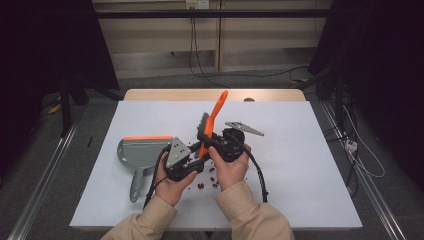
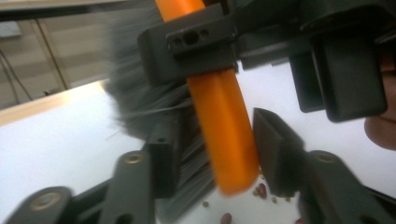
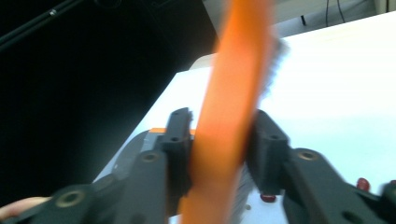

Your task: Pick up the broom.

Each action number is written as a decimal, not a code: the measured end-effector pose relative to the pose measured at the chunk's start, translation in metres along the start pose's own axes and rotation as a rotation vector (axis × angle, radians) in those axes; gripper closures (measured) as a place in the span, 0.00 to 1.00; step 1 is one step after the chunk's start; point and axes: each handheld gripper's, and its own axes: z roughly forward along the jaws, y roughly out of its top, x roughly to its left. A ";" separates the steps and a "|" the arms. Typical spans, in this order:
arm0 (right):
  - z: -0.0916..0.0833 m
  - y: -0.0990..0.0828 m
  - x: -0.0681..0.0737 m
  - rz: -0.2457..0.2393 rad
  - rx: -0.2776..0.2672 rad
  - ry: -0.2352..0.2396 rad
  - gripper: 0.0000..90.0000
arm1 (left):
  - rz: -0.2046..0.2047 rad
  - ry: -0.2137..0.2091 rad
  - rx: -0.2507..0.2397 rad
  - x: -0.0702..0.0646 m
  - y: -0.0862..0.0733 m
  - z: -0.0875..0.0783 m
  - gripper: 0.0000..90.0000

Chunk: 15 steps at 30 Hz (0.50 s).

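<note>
A hand brush (image 1: 215, 112) with an orange handle and dark bristles stands tilted above the middle of the white table (image 1: 300, 165), handle tip pointing up and away. My right gripper (image 1: 210, 139) is shut on the orange handle (image 3: 233, 93). Just below it, my left gripper (image 1: 199, 150) closes around the brush's lower end (image 2: 224, 121), one pad in the bristles and the other against the orange. The right gripper (image 2: 201, 42) clamps the handle higher up in the left gripper view. Several red beans (image 1: 201, 185) lie scattered under the hands.
A grey dustpan (image 1: 142, 152) with an orange lip lies left of my hands, its handle toward the near edge. More beans (image 3: 363, 183) dot the sheet near the brush. Cables trail from both grippers. The table's right half is bare white sheet.
</note>
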 end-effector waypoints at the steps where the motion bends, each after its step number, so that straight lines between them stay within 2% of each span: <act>1: 0.000 0.001 0.000 -0.019 -0.002 -0.008 0.77 | -0.018 -0.009 -0.004 0.001 0.000 -0.001 0.58; 3: -0.001 0.003 -0.003 -0.007 0.002 0.012 0.77 | -0.014 -0.012 -0.002 0.004 0.001 -0.002 0.52; 4: -0.002 0.005 -0.004 -0.018 0.001 0.012 0.77 | -0.027 -0.010 -0.003 0.004 0.000 -0.003 0.47; 5: -0.003 0.007 -0.006 -0.028 -0.002 0.013 0.77 | -0.020 -0.005 0.004 0.006 0.001 -0.003 0.43; 8: -0.008 0.013 -0.014 -0.047 -0.007 0.017 0.77 | -0.044 -0.007 0.009 0.009 0.000 -0.005 0.35; 10: -0.013 0.017 -0.019 -0.085 0.006 -0.004 0.77 | -0.054 -0.016 0.006 0.013 0.001 -0.007 0.29; 15: -0.026 0.026 -0.036 -0.124 0.023 -0.034 0.77 | -0.066 -0.022 -0.001 0.018 0.005 -0.011 0.20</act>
